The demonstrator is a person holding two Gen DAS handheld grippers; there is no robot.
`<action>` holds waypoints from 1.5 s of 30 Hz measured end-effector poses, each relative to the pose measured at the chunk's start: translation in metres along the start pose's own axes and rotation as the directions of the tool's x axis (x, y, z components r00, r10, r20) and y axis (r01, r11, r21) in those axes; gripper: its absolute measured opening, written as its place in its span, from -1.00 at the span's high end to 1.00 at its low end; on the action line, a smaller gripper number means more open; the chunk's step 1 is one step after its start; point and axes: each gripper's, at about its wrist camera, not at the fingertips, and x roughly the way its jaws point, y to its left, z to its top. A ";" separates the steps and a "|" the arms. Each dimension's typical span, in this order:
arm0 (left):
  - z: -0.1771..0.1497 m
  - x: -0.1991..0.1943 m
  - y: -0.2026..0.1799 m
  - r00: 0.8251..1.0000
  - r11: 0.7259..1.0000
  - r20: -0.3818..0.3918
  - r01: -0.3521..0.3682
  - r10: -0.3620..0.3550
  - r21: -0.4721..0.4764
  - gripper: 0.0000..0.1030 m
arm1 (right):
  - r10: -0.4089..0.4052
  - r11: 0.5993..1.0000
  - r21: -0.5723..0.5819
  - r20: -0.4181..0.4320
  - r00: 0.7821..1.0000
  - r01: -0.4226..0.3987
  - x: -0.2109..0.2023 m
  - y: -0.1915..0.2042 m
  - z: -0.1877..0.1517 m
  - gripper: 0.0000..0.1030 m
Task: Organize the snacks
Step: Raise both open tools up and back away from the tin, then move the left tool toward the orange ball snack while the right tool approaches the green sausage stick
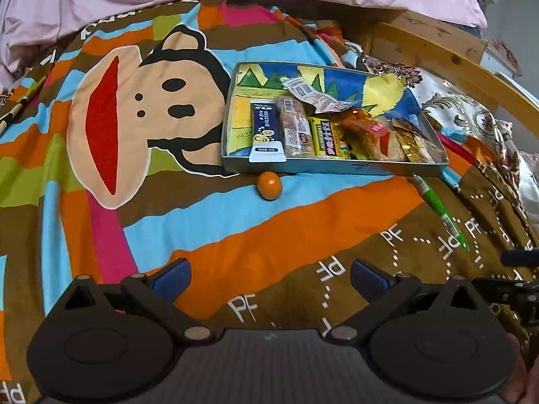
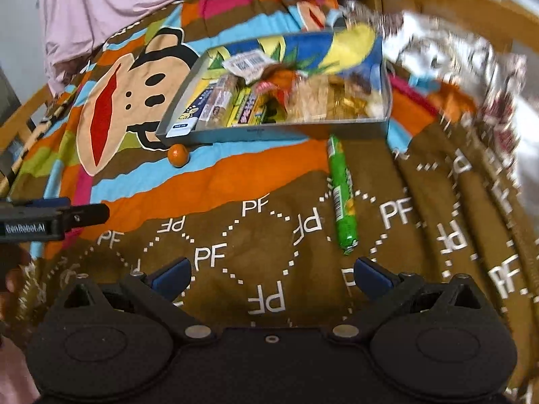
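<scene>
Ahead, green snack roll (image 2: 342,198) on open blanket (image 2: 235,235), tin tray (image 2: 286,131) beyond.

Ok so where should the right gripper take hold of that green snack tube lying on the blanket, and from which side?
Grip the green snack tube at mid-length, coming down from above with the right gripper turned so its fingers close across the narrow width. It lies flat on the blanket outside the tray, long axis pointing roughly at the gripper, with both sides free.
</scene>
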 end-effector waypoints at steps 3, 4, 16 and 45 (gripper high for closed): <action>0.003 0.010 0.004 1.000 1.000 -0.001 0.010 -0.010 -0.003 -0.99 | 0.012 1.000 -0.012 -0.016 1.000 -0.013 0.009 -0.005 0.012 -0.99; 0.004 0.013 0.006 1.000 1.000 0.003 0.023 -0.023 -0.001 -0.99 | 0.010 1.000 -0.028 -0.013 1.000 -0.010 0.012 -0.006 0.017 -0.99; 0.017 0.065 0.008 0.984 0.969 0.029 0.170 -0.178 0.177 -0.99 | 0.057 0.998 -0.031 -0.026 0.998 -0.058 0.044 -0.029 0.068 -0.99; 0.052 0.151 0.029 0.971 0.968 0.048 0.236 -0.233 -0.085 -0.08 | 0.198 0.946 0.273 -0.053 0.979 -0.177 0.104 -0.059 0.083 -0.99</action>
